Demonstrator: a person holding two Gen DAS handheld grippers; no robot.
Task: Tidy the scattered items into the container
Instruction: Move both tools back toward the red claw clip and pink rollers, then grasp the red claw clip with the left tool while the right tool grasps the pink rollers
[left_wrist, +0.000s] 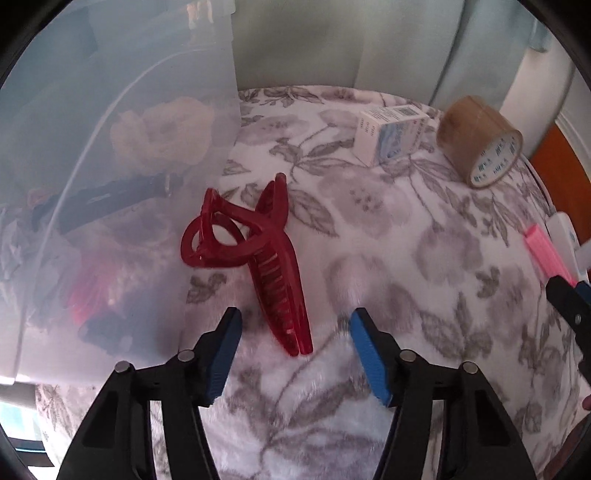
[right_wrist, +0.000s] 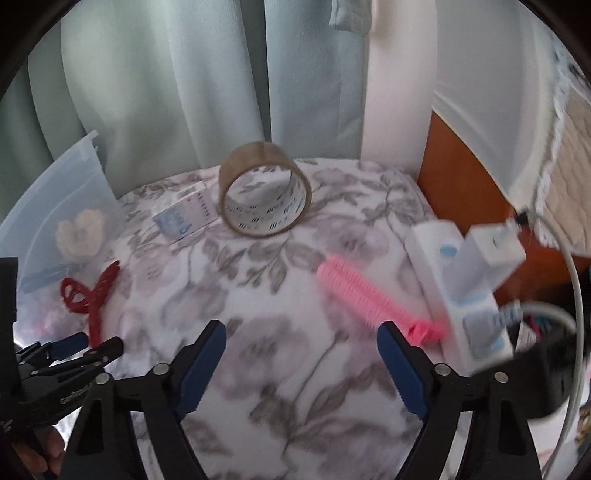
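I'm lowering my left claw (left_wrist: 295, 332), jaws apart and gripping nothing, around the red hair clip (left_wrist: 255, 258), frame centre, beside the clear bin (left_wrist: 110, 147) at left. Clip's light, stiff, slick plastic; I'm taking its toothed end.

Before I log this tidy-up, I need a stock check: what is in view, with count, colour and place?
container: 1, translucent, left of blanket, items inside
hair claw: 1, red, beside container
box: 1, white-blue, far side of blanket
tape roll: 1, brown, on edge beside box
pink roller: 1, right side
white devices: number unclear, right edge
blanket: 1, grey floral
left hand-held gripper: open, claw tip between its jaws
right hand-held gripper: open, empty
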